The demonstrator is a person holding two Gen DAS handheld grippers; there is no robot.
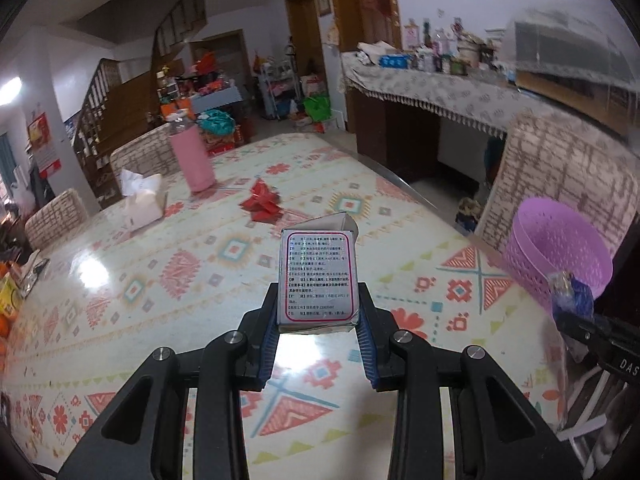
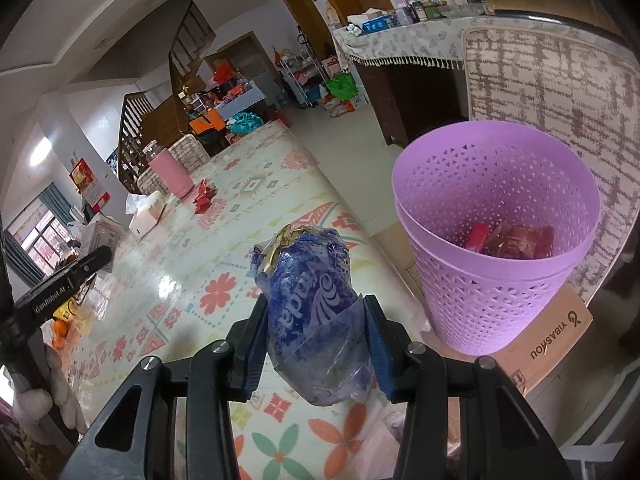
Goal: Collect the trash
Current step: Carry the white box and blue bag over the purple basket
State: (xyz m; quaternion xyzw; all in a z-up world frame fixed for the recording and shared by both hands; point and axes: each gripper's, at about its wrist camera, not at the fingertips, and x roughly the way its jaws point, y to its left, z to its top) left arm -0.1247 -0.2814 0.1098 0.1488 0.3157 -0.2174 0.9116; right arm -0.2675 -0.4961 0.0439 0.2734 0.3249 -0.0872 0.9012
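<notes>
My left gripper (image 1: 319,306) is shut on a small silver medicine box (image 1: 318,276) with a red border, held above the patterned table (image 1: 160,280). My right gripper (image 2: 312,312) is shut on a crumpled blue plastic bag (image 2: 312,304), held left of the purple perforated trash basket (image 2: 496,240). The basket holds some red wrappers (image 2: 516,240). In the left wrist view the basket (image 1: 556,256) is at the far right, with the right gripper and blue bag (image 1: 572,296) in front of it. A red crumpled wrapper (image 1: 262,202) lies on the table farther off.
A pink bottle (image 1: 192,156) and a tissue box (image 1: 142,200) stand at the table's far side. The basket rests on a cardboard box (image 2: 548,332) beside the table edge. A covered chair (image 2: 560,92) stands behind it. Oranges (image 2: 60,332) lie at the left.
</notes>
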